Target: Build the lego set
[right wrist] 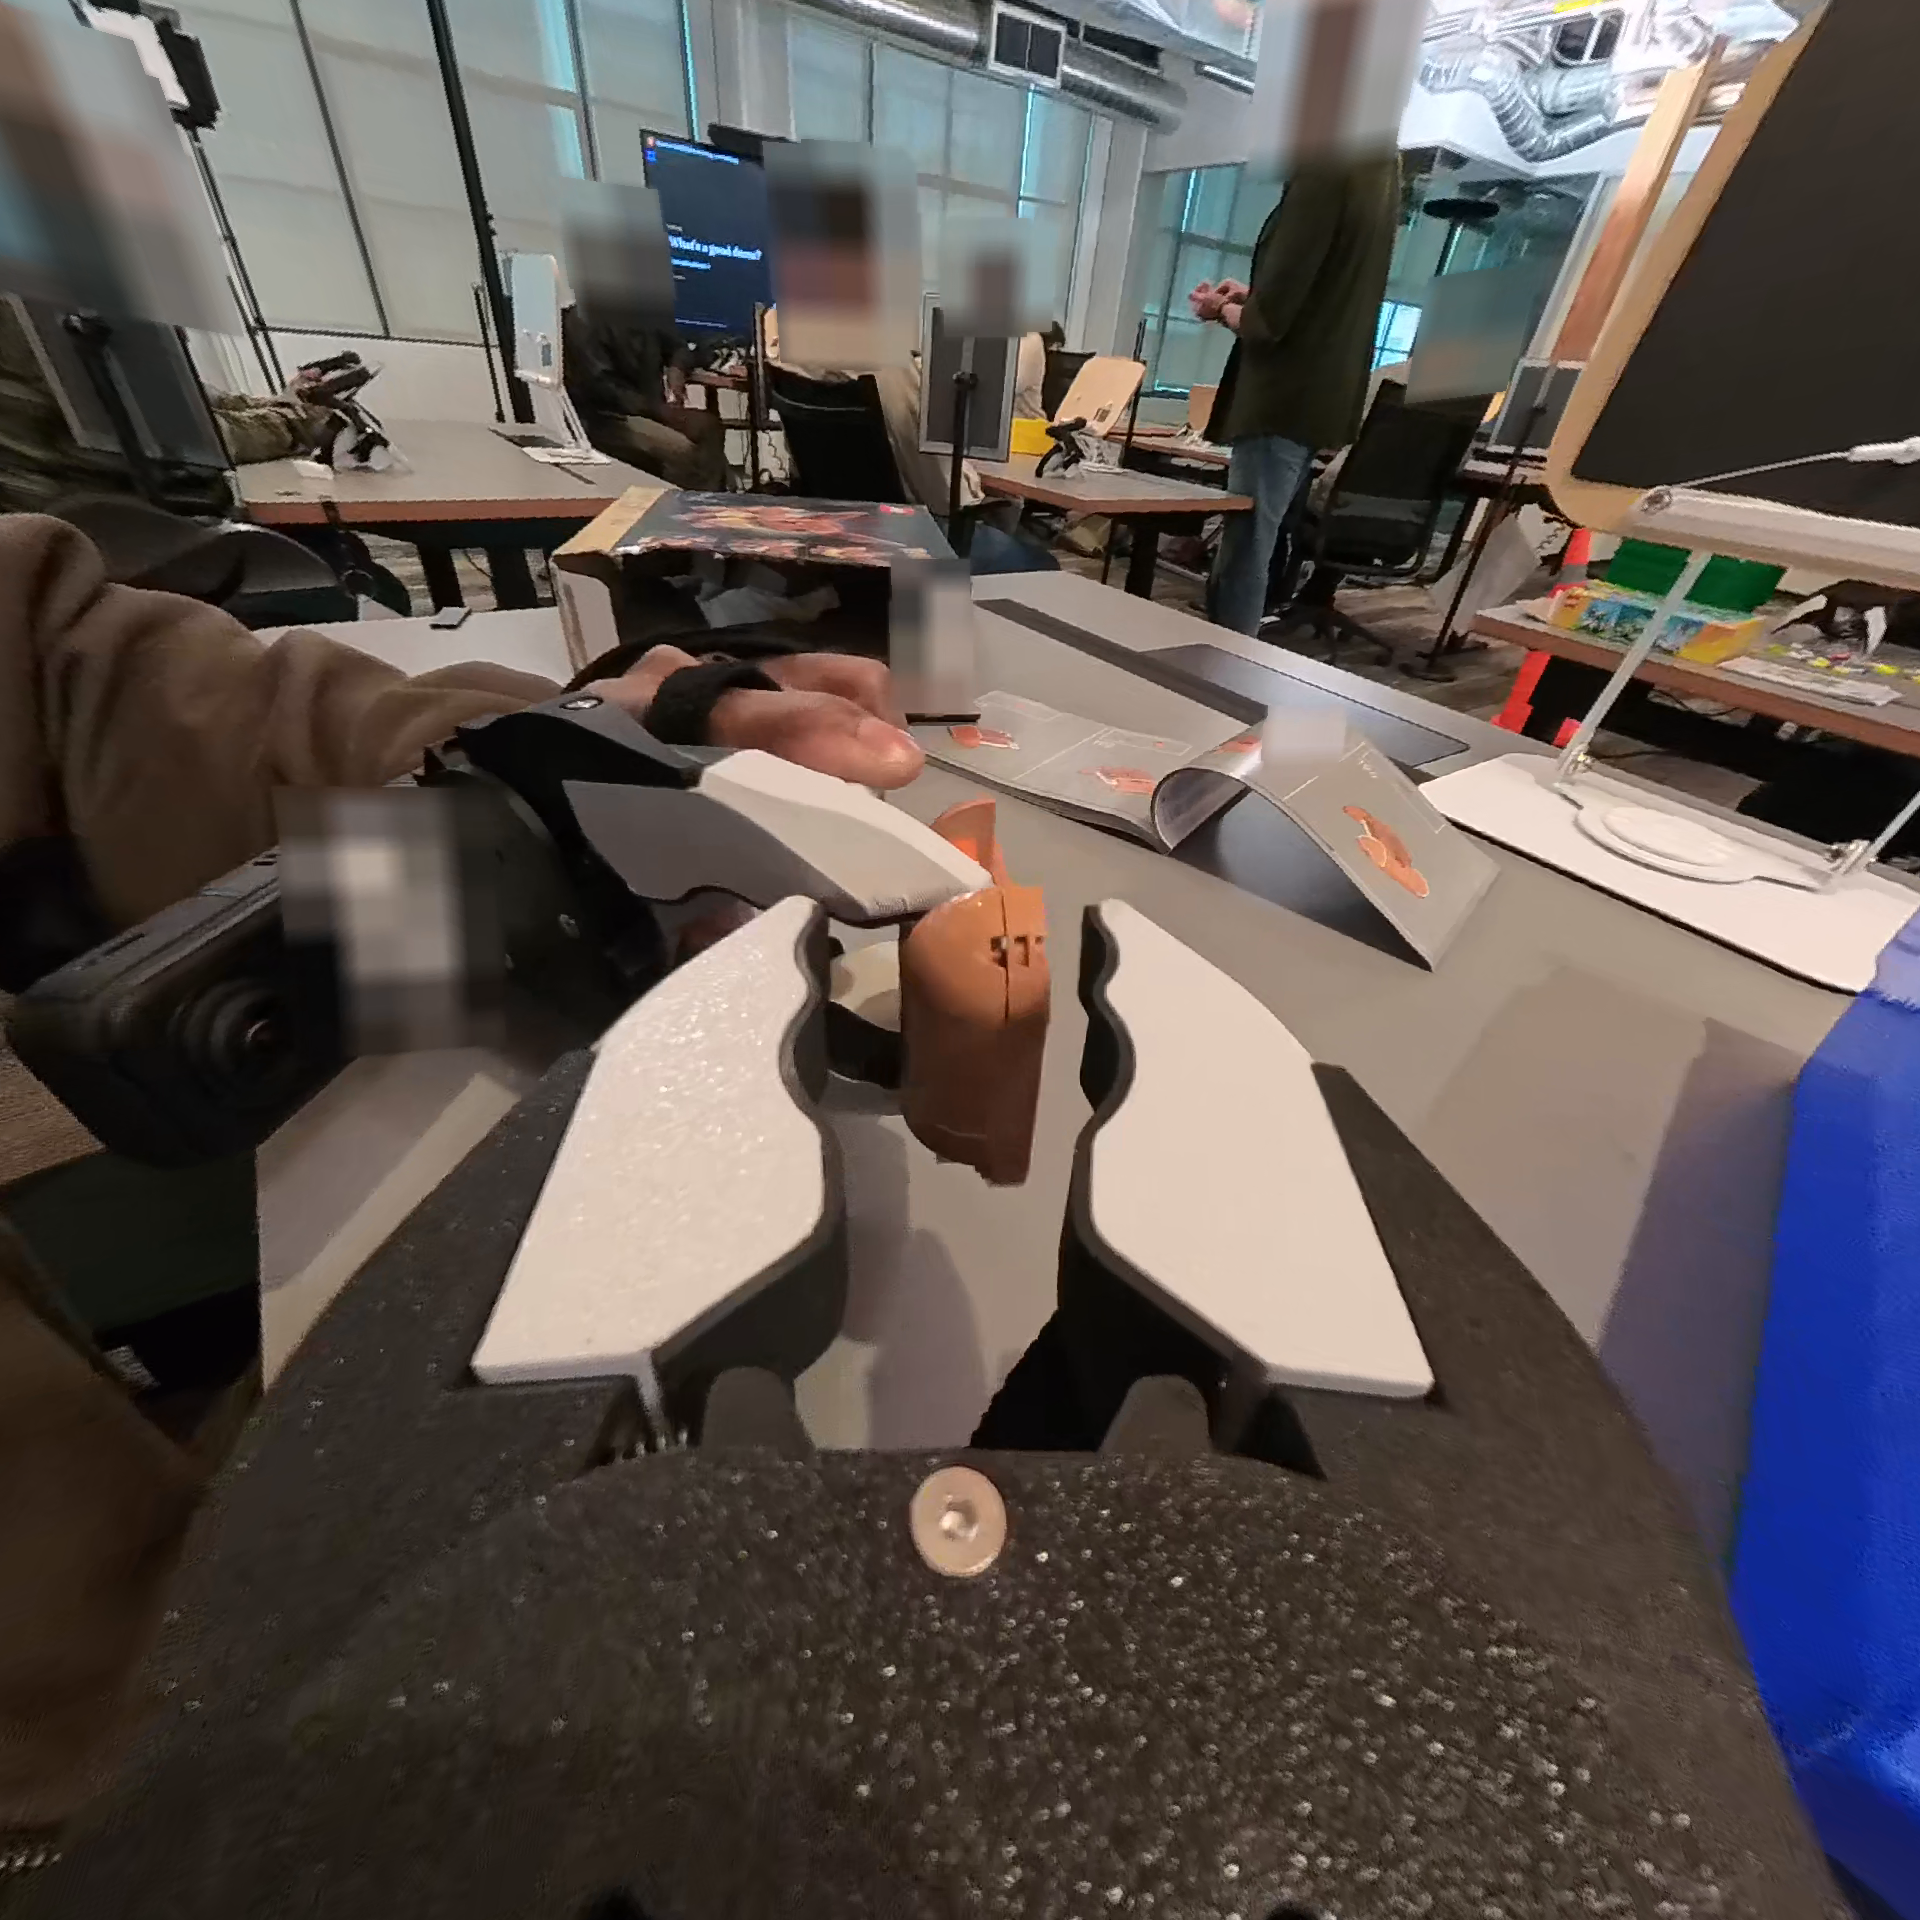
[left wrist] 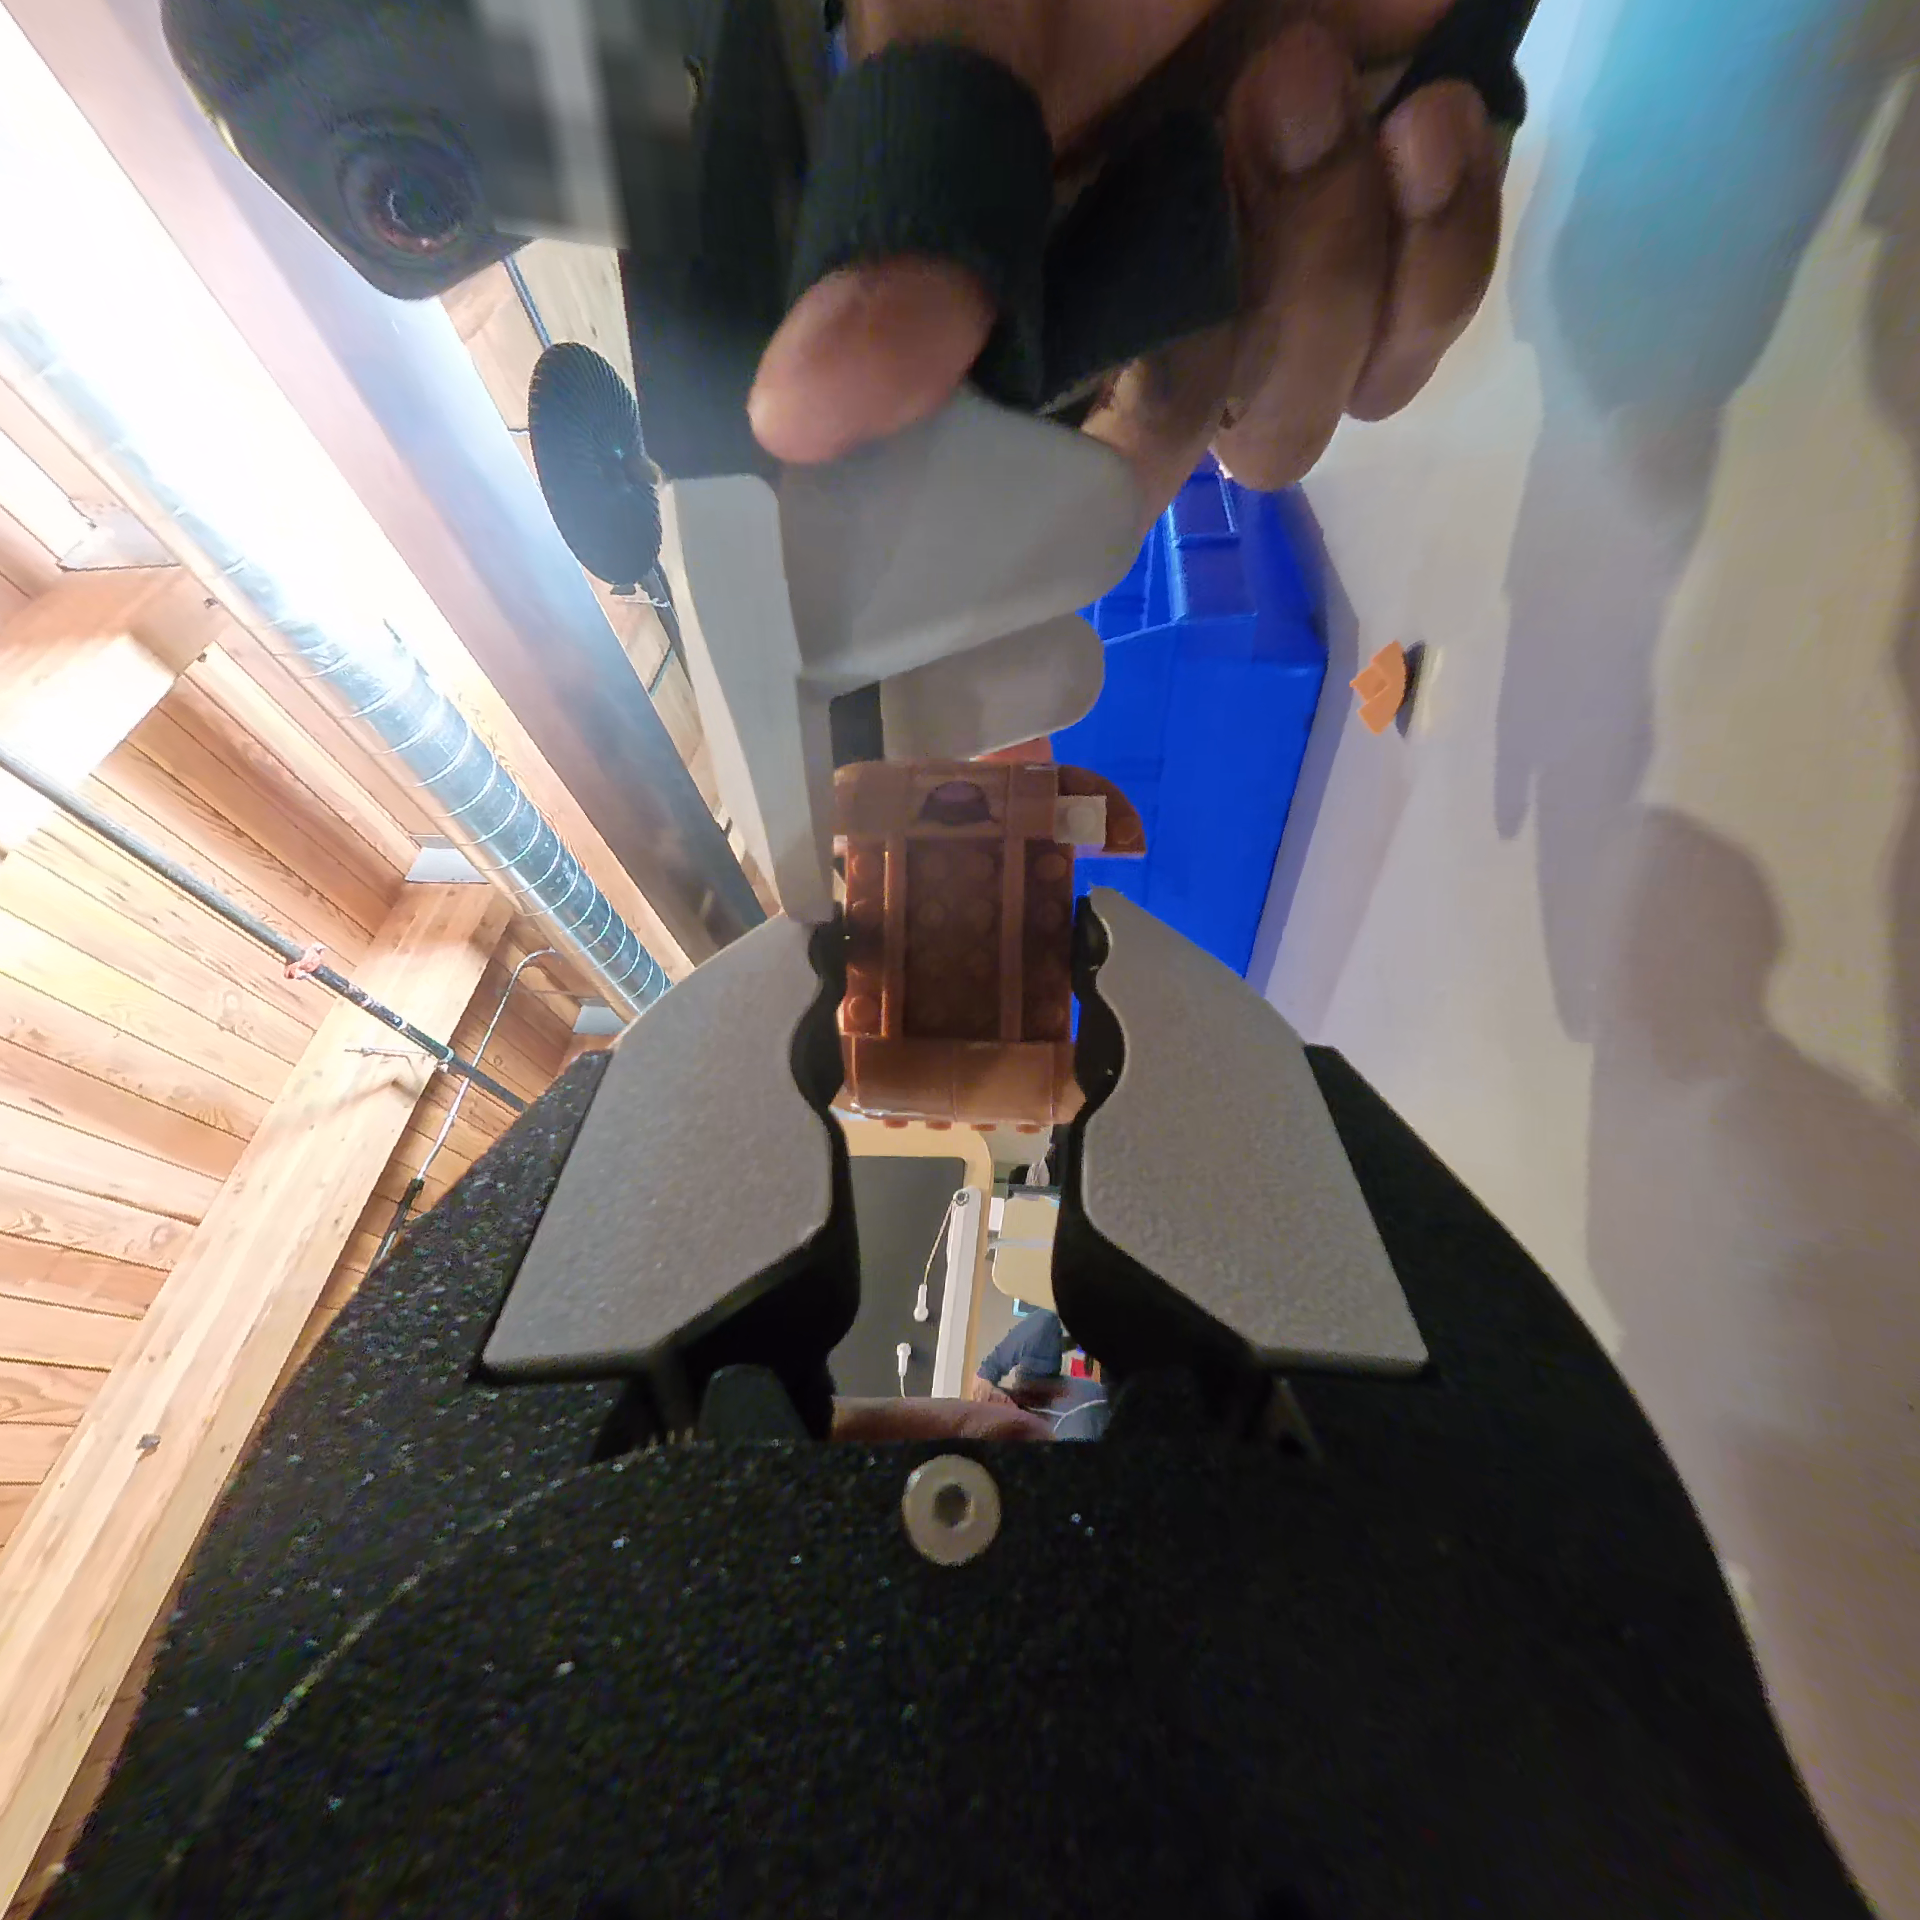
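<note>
A brown Lego assembly (left wrist: 956, 956) with rounded ends sits clamped between the fingertips of my left gripper (left wrist: 956, 935), which is shut on it and holds it in the air. In the right wrist view the same assembly (right wrist: 977, 1039) hangs above the grey table (right wrist: 1558, 1039), held from the left by the left gripper's upper finger (right wrist: 810, 831). My right gripper (right wrist: 956, 925) is open, its jaws on either side of the assembly with gaps showing. In the left wrist view the right gripper's grey fingers (left wrist: 727, 644) come in from above, at the assembly's far end.
A blue bin (right wrist: 1849, 1351) stands at the right, also in the left wrist view (left wrist: 1195, 748). A small orange piece (left wrist: 1377, 698) lies on the table. An open instruction booklet (right wrist: 1247, 790), a Lego box (right wrist: 769, 561) and a white stand base (right wrist: 1662, 842) lie farther back.
</note>
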Action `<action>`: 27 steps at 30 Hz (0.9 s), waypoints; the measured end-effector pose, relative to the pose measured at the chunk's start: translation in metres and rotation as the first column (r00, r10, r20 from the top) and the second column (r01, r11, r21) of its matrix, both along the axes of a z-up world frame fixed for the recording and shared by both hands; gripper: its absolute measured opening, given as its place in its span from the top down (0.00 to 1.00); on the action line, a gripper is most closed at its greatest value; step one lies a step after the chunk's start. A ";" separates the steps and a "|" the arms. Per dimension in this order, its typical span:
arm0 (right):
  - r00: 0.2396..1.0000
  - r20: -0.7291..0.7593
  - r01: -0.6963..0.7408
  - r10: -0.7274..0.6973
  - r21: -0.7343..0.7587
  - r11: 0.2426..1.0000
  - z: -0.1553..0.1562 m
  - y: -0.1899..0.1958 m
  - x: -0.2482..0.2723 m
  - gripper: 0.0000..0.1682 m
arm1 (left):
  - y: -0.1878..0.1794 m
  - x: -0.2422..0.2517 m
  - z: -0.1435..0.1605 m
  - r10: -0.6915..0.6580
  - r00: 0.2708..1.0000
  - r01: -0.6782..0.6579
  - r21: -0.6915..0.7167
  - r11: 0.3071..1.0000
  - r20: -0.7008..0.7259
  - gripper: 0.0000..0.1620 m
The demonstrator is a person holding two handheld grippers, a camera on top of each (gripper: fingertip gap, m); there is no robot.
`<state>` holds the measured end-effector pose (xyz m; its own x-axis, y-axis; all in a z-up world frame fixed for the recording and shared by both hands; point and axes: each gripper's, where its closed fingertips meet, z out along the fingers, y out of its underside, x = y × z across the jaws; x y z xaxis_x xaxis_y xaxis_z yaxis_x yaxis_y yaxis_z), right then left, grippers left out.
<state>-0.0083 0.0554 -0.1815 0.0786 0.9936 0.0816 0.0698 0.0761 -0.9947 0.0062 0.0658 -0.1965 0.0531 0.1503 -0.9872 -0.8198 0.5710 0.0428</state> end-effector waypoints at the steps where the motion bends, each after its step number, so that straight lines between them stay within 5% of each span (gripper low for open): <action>1: 1.000 -0.001 0.000 0.000 0.004 1.000 0.000 0.000 0.000 0.73 | 0.000 0.000 0.000 -0.002 1.000 0.002 -0.002 1.000 0.002 0.74; 8: 0.999 -0.030 -0.028 0.028 0.027 0.999 0.005 -0.003 0.003 0.86 | -0.001 0.000 0.002 -0.019 1.000 0.019 -0.010 1.000 0.020 0.74; 27: 0.999 0.009 -0.053 0.053 0.032 0.998 0.002 -0.004 0.003 0.87 | -0.001 0.001 0.000 -0.006 1.000 0.006 -0.016 1.000 0.008 0.74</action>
